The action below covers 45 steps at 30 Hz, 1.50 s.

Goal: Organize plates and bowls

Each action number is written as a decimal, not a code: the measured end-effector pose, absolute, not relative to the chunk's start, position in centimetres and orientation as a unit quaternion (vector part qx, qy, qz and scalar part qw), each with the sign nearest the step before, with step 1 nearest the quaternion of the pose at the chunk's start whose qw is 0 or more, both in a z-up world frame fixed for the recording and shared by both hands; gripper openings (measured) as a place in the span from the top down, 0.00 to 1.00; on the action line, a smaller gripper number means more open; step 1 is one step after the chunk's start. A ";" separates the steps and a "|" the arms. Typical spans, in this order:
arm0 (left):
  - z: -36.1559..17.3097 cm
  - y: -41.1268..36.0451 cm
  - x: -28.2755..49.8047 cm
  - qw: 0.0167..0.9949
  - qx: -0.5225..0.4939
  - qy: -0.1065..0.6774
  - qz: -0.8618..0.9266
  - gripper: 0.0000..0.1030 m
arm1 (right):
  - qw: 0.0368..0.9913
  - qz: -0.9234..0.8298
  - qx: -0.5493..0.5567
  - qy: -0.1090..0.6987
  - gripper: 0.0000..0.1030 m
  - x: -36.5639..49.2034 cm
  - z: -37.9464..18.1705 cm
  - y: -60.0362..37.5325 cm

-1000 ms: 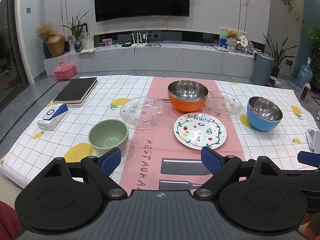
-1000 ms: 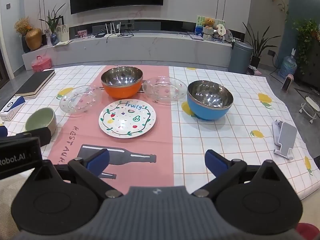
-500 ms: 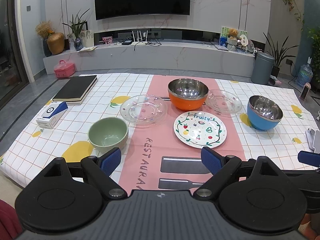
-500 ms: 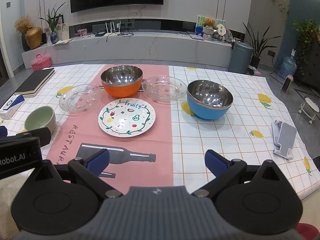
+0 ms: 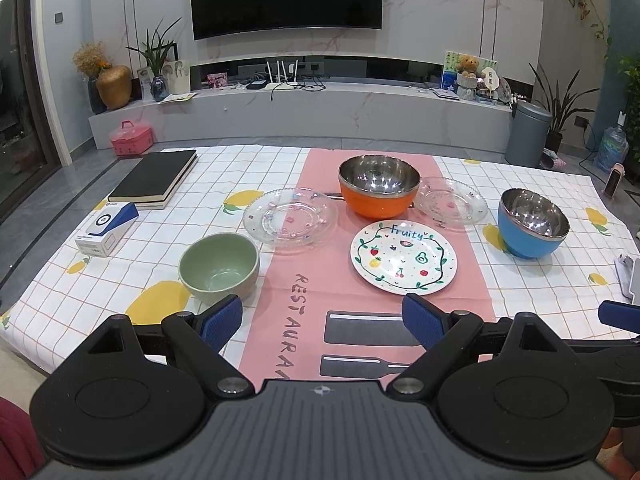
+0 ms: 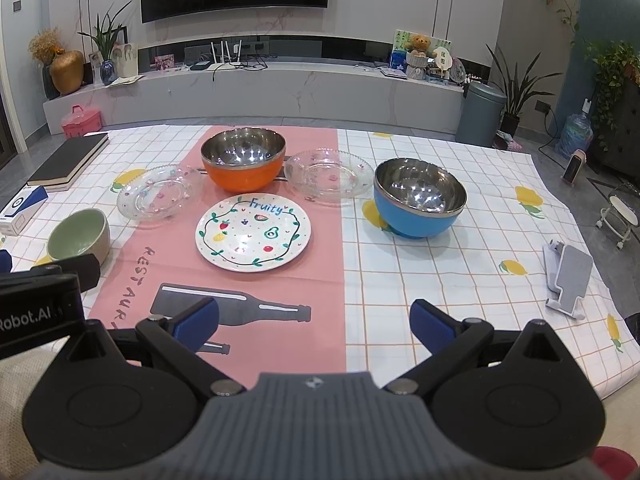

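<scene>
On the tablecloth stand a green bowl [image 5: 218, 268] [image 6: 78, 235], an orange steel-lined bowl [image 5: 379, 186] [image 6: 243, 164] and a blue steel-lined bowl [image 5: 533, 224] [image 6: 419, 203]. Two clear glass plates [image 5: 291, 221] [image 5: 453, 204] flank the orange bowl, seen also from the right as glass plates [image 6: 160, 198] [image 6: 328, 176]. A white "Fruity" plate [image 5: 404, 256] [image 6: 253, 232] lies in front of it. My left gripper [image 5: 322, 316] is open at the near edge, just behind the green bowl. My right gripper [image 6: 314, 320] is open and empty, near the table's front.
A black book [image 5: 154, 179] and a small white-and-blue box [image 5: 106, 230] lie at the left. A grey phone stand [image 6: 570, 276] sits at the right edge. Beyond the table are a TV console [image 5: 320, 116] and a grey bin [image 5: 526, 134].
Both views have shifted slightly, with the table scene sitting a little lower and farther. Nothing on the table has moved; both grippers stay open.
</scene>
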<state>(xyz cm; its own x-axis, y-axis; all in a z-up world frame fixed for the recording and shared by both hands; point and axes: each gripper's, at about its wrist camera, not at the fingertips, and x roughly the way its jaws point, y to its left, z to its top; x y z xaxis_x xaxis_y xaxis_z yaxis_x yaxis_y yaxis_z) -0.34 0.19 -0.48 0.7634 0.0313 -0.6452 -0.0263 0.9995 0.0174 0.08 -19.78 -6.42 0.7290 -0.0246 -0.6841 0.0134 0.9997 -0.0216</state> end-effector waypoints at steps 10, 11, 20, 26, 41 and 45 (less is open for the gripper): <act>-0.5 0.2 -0.4 0.939 0.003 0.343 0.015 0.00 | 0.931 -0.010 -0.007 0.366 0.03 0.1 -6.4 -19.8; -0.5 0.2 -0.4 0.939 0.003 0.343 0.016 0.00 | 0.931 -0.010 -0.007 0.366 0.03 0.1 -6.5 -19.9; -0.6 0.4 -0.2 0.935 -0.007 0.354 0.025 0.00 | 0.930 -0.014 -0.005 0.367 0.03 0.1 -6.4 -19.9; -0.6 0.4 -0.2 0.935 -0.007 0.354 0.025 0.00 | 0.930 -0.014 -0.005 0.367 0.03 0.1 -6.4 -19.9; -0.7 0.6 -0.1 0.933 -0.012 0.358 0.023 0.00 | 0.930 -0.013 -0.004 0.367 0.03 0.1 -6.5 -19.9; -0.8 0.8 -0.1 0.930 -0.020 0.366 0.022 0.00 | 0.930 -0.014 -0.006 0.367 0.03 0.0 -6.5 -19.8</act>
